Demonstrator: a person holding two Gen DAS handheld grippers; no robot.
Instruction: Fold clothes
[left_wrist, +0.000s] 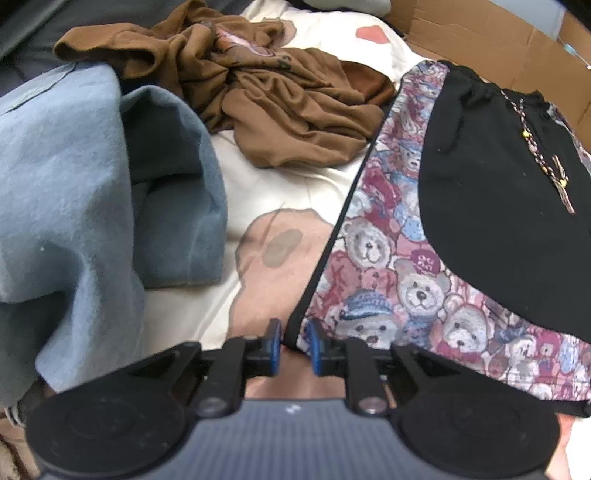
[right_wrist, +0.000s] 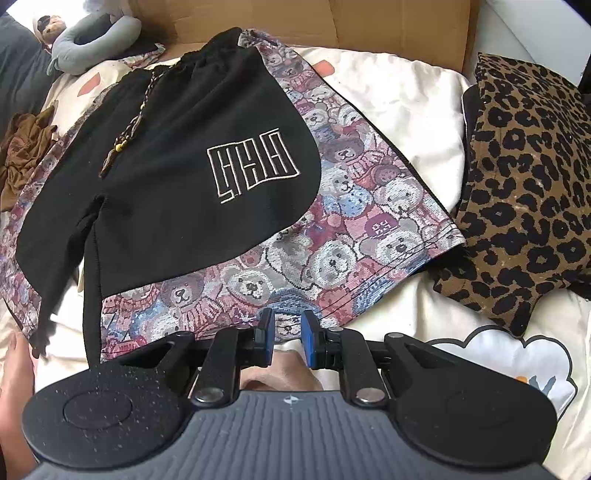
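A pair of shorts, black with teddy-bear print panels (right_wrist: 177, 173), lies flat on a cream bed sheet (right_wrist: 399, 107), waistband and drawstring at the far end. It also shows in the left wrist view (left_wrist: 491, 206). My left gripper (left_wrist: 294, 345) has its jaws a little apart around the hem corner of the left leg. My right gripper (right_wrist: 287, 338) has its jaws a little apart around the bear-print hem of the right leg. Whether either pinches the cloth is not clear.
A blue garment (left_wrist: 74, 192) lies at the left and a crumpled brown garment (left_wrist: 266, 96) beyond it. A leopard-print garment (right_wrist: 524, 192) lies right of the shorts. A cardboard sheet (right_wrist: 369, 22) stands behind the bed. A grey plush toy (right_wrist: 92, 40) sits far left.
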